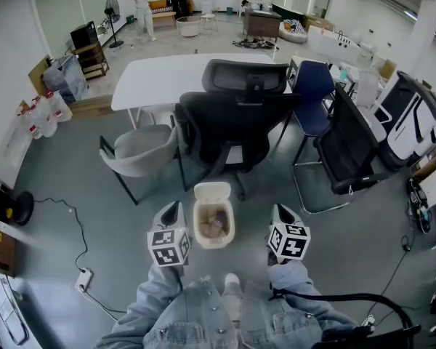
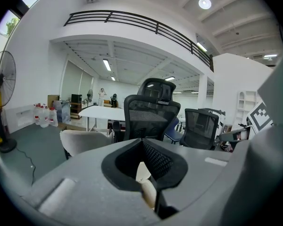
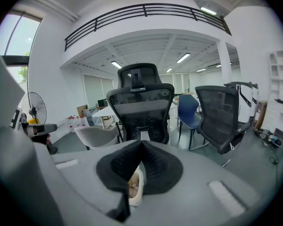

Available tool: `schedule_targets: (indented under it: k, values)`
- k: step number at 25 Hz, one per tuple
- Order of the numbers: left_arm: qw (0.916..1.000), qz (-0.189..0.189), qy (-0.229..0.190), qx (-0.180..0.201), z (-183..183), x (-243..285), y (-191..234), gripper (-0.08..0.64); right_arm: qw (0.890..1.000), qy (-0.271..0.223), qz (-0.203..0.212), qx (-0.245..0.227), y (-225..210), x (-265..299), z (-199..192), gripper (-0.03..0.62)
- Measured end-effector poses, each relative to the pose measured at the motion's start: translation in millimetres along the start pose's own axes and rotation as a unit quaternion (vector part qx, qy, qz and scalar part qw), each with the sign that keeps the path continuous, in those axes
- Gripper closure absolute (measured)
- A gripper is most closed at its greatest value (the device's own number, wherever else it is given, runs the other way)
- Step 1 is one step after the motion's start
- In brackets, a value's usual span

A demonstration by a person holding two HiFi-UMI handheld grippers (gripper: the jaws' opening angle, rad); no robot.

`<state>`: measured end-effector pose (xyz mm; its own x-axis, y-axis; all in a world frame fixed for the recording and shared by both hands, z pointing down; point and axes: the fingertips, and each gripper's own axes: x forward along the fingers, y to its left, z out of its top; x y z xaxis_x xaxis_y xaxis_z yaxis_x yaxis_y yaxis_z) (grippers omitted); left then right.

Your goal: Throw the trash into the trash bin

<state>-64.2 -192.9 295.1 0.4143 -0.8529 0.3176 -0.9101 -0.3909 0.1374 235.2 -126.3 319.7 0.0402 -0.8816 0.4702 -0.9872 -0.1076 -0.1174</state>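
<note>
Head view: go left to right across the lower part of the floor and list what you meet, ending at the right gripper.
Fan base → power strip → left gripper → trash bin → right gripper.

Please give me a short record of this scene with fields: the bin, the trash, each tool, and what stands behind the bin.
bin: trash bin, lid open, between the two tools
trash: brownish trash lies inside the bin
left tool: left tool, jaws together, nothing held, left of the bin
right tool: right tool, jaws together, nothing held, right of the bin
behind bin: black office chair
</note>
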Motion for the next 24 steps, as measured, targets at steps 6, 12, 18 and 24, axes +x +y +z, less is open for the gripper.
schedule_targets:
  k: [6, 12, 18, 24]
  values:
    - [1.0000, 0.001, 0.004, -0.003, -2.3, 1.4, 3.2, 0.551, 1.000, 0.004, -0.003, -0.003, 2.7, 2.1, 3.9, 0.589]
    - [0.9999, 0.004, 0.007, -0.006, -6.9, -0.3, 8.7, 0.551, 1.000, 0.001, -0.005, -0.002, 7.9, 2.6, 4.6, 0.589]
    - [0.9999, 0.009, 0.010, -0.010, -10.0, -4.2, 14.7, 0.551, 1.000, 0.002, -0.005, -0.008, 11.9, 2.2, 6.6, 0.589]
    - [0.9998, 0.011, 0.014, -0.013, -13.3, -3.6, 16.2, 0.551, 1.000, 0.005, -0.002, -0.008, 12.8, 4.0, 5.9, 0.589]
